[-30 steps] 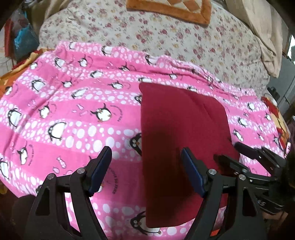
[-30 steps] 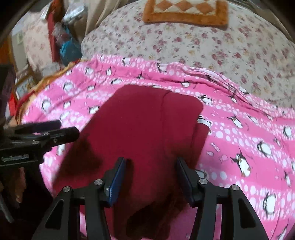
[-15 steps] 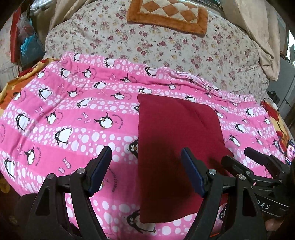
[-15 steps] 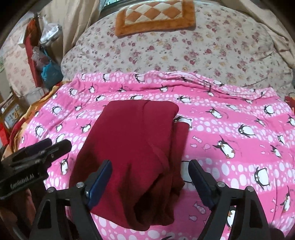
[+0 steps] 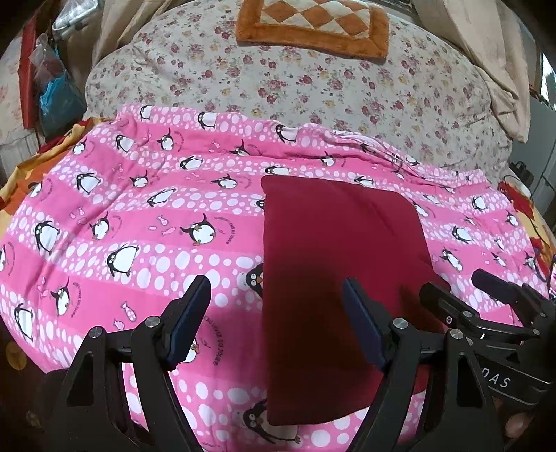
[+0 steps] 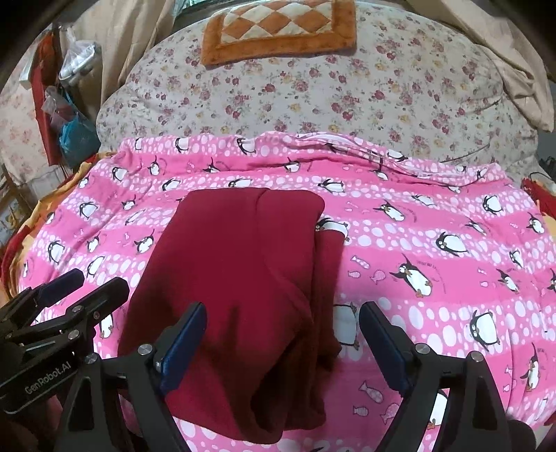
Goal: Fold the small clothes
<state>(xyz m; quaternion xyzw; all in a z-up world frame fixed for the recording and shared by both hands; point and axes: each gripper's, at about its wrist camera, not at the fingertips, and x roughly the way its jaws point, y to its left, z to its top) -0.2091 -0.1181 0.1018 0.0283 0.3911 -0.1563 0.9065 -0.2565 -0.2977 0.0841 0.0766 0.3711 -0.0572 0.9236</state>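
Observation:
A dark red folded garment (image 5: 333,278) lies flat on a pink penguin-print blanket (image 5: 139,222). It also shows in the right wrist view (image 6: 236,285), with layered folds along its right side. My left gripper (image 5: 278,320) is open and empty, raised above the garment's near left edge. My right gripper (image 6: 281,340) is open and empty above the garment's near right part. Each gripper shows in the other's view, the right one (image 5: 486,309) at the right, the left one (image 6: 62,306) at the left.
A floral quilt (image 5: 312,87) lies behind the blanket, with an orange checkered cushion (image 5: 312,24) on it. Bags and clutter (image 6: 69,114) hang at the far left. A beige cloth (image 5: 493,69) lies at the far right.
Both grippers have pulled back and up from the garment, so more of the bed shows. The right gripper's jaws have opened wider. The garment stays folded in place.

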